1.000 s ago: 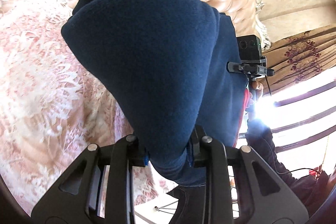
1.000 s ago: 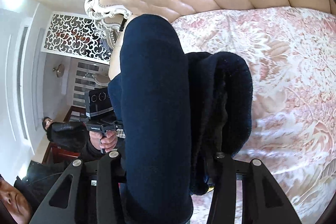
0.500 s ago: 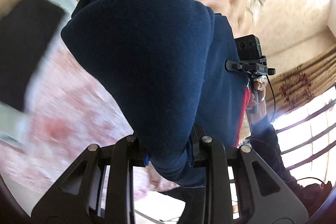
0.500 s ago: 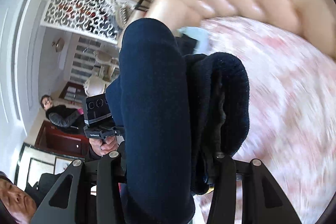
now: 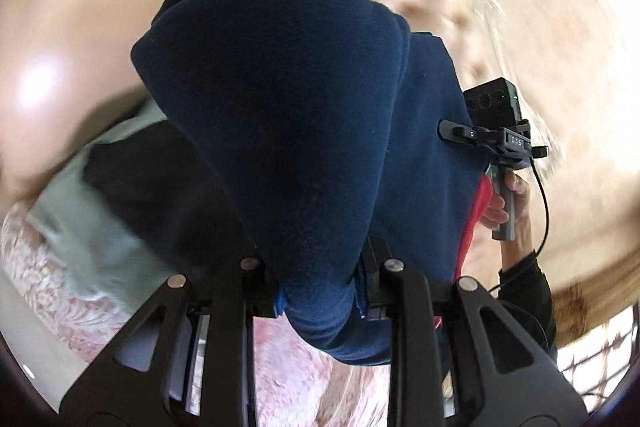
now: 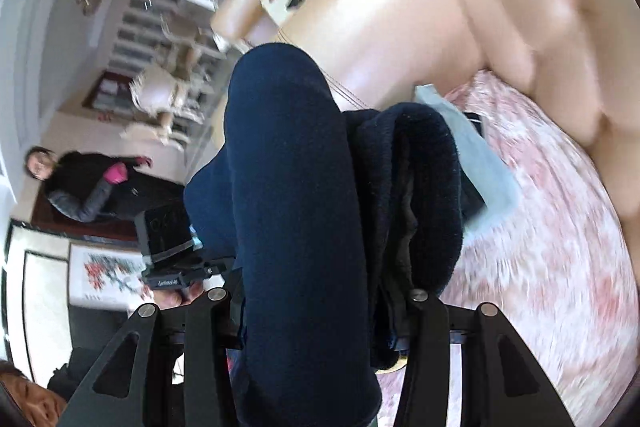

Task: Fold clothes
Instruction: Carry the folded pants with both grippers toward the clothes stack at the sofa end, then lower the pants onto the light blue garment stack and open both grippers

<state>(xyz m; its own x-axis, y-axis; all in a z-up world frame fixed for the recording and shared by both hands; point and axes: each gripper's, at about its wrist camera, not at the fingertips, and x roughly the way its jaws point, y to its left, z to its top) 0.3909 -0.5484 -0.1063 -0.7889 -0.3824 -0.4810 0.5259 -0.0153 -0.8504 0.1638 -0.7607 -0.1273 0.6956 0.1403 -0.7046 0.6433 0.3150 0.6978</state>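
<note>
A folded navy fleece garment (image 5: pixel 288 115) fills the middle of the left wrist view, held up above the bed. My left gripper (image 5: pixel 320 299) is shut on its lower edge. The same navy garment (image 6: pixel 304 211) bulges between the fingers in the right wrist view, where my right gripper (image 6: pixel 320 311) is shut on it. The other hand-held gripper shows at the right in the left wrist view (image 5: pixel 500 131) and at the lower left in the right wrist view (image 6: pixel 168 251). The fingertips are hidden by cloth.
A pink floral bedspread (image 6: pixel 540 247) lies below. A stack of folded black (image 5: pixel 160 187) and pale green clothes (image 5: pixel 80 239) lies by the tan padded headboard (image 5: pixel 80 7). A pale blue cloth (image 6: pixel 480 155) shows beyond the garment. A person (image 6: pixel 76 183) stands at the left.
Both grippers have swung with the navy garment toward the head of the bed. The stack of folded clothes and the headboard have come into view. The grips have not changed.
</note>
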